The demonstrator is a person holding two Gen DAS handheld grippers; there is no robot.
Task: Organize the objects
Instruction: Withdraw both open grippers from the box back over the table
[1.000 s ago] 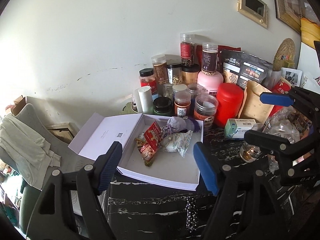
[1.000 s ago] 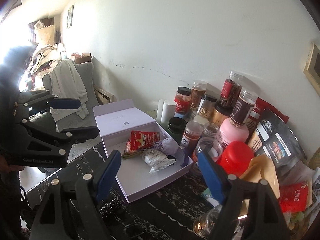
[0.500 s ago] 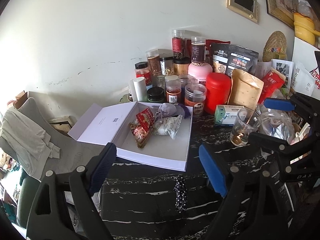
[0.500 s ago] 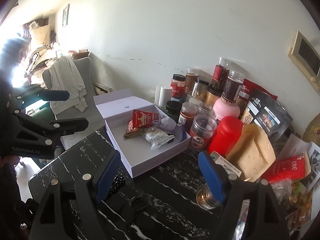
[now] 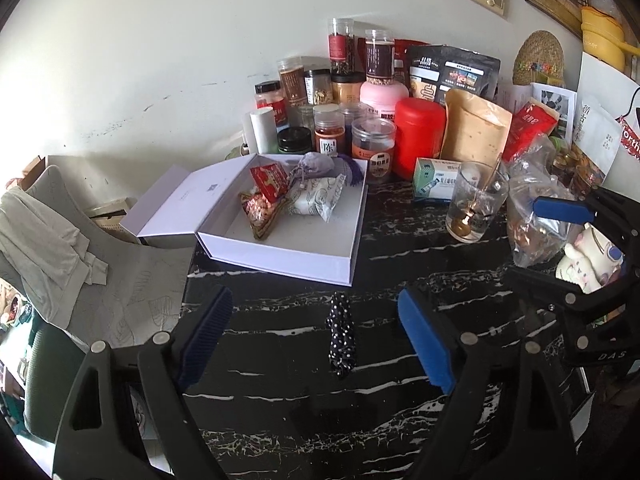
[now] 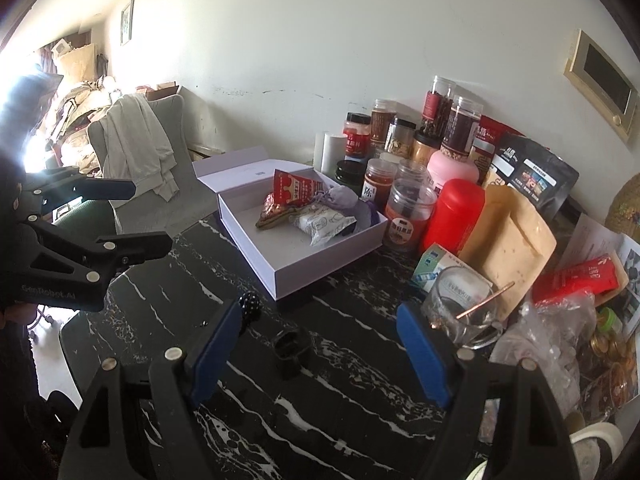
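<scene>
An open white box sits on the black marble table and holds a red snack packet, a purple pouch and a white packet. A black polka-dot fabric piece lies in front of the box, between my left gripper's open, empty fingers; it also shows in the right wrist view. A small black clip-like object lies between my right gripper's open, empty fingers. The right gripper shows at the right edge of the left wrist view.
Several jars, a red canister, a tan pouch and a small medicine box crowd the back by the wall. A glass with a spoon and a plastic bag stand right. A grey chair with clothes is left.
Both grippers have pulled back from the box and jars, which now look farther away. More of the black table, the polka-dot piece and the small black object have come into view.
</scene>
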